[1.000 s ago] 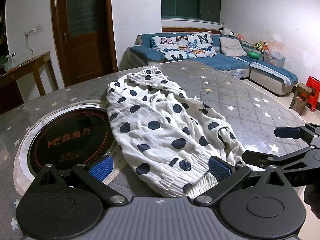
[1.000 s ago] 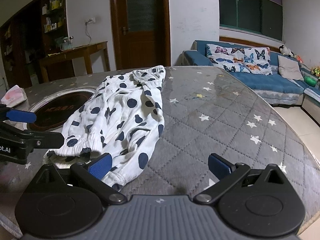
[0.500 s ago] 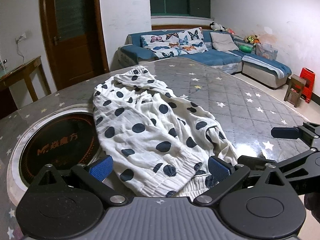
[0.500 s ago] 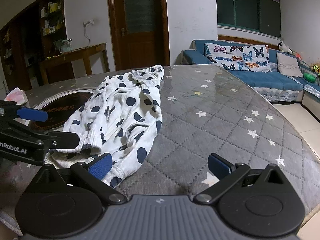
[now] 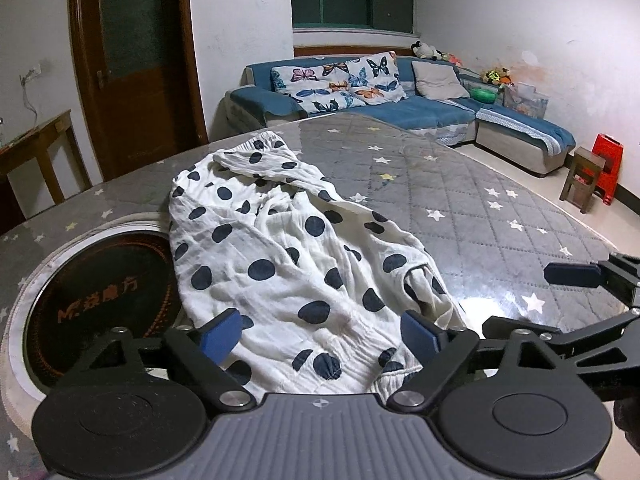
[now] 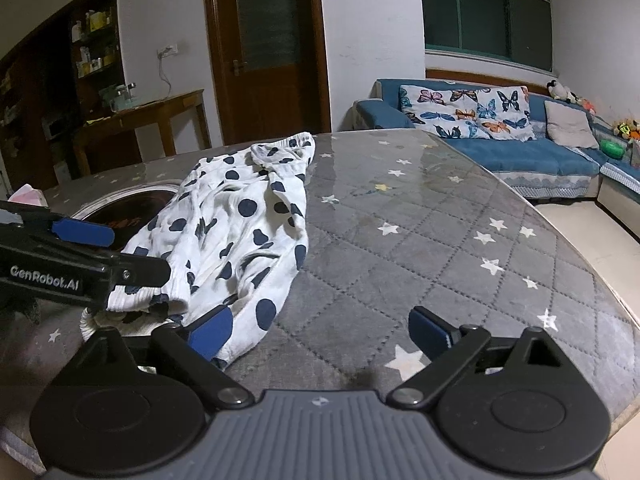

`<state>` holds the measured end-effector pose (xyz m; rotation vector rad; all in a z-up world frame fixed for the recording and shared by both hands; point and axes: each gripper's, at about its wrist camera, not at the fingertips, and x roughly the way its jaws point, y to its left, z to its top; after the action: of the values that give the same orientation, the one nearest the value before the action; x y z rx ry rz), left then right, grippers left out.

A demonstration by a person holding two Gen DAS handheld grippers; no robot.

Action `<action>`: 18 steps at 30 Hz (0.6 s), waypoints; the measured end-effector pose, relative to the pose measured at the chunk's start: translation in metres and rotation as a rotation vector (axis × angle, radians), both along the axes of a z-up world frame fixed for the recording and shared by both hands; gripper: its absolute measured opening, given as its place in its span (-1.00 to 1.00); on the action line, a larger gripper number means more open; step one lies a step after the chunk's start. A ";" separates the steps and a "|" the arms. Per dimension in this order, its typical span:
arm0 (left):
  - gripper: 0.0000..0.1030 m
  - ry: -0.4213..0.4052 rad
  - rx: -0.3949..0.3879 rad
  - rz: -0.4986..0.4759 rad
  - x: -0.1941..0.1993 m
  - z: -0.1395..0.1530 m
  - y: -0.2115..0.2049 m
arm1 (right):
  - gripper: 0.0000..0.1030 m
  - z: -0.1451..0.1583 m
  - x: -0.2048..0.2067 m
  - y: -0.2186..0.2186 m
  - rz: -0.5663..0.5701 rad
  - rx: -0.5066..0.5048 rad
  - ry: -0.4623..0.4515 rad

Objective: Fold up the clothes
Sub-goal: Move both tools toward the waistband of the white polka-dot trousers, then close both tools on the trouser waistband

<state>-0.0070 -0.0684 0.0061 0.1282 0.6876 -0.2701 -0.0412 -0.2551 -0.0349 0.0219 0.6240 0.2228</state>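
A white garment with dark polka dots (image 5: 288, 264) lies crumpled on the grey quilted star-print table cover (image 5: 500, 216), its elastic hem nearest me. My left gripper (image 5: 320, 336) sits low over that hem. Its jaws are closing with the cloth between the blue pads (image 5: 222, 334), which do not squeeze it. In the right wrist view the garment (image 6: 240, 232) stretches away at the left. My right gripper (image 6: 320, 332) is also closing. Its left pad (image 6: 212, 330) is at the edge of a cuff, and mostly bare table cover lies between the jaws. The left gripper's fingers (image 6: 140, 272) reach over the neighbouring cuff.
A round dark hotplate (image 5: 92, 300) is set into the table left of the garment. The table's curved edge (image 6: 580, 264) falls away at the right. Beyond it are a blue sofa (image 5: 400, 108), a wooden door (image 6: 268, 48), a side table (image 6: 152, 112) and small stools (image 5: 592, 176).
My left gripper has slid sideways along the hem, so the garment sits more centrally between its jaws. Both pairs of pads stand a little closer together. The right gripper has stayed in place.
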 end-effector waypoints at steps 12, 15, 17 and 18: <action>0.27 0.095 -0.001 0.023 0.033 -0.017 -0.012 | 0.52 -0.001 0.003 0.006 0.064 0.049 0.030; 0.09 0.123 -0.016 0.029 0.036 -0.024 -0.008 | 0.42 -0.004 0.006 0.011 0.091 0.060 0.049; -0.15 0.128 -0.026 0.023 0.037 -0.025 -0.005 | 0.36 -0.007 0.009 0.013 0.105 0.068 0.063; -0.31 0.130 -0.034 0.017 0.037 -0.025 -0.003 | 0.32 -0.009 0.010 0.014 0.110 0.072 0.068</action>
<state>0.0299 -0.0717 -0.0186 0.0729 0.8121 -0.2750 -0.0310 -0.2406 -0.0435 0.0646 0.6859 0.3525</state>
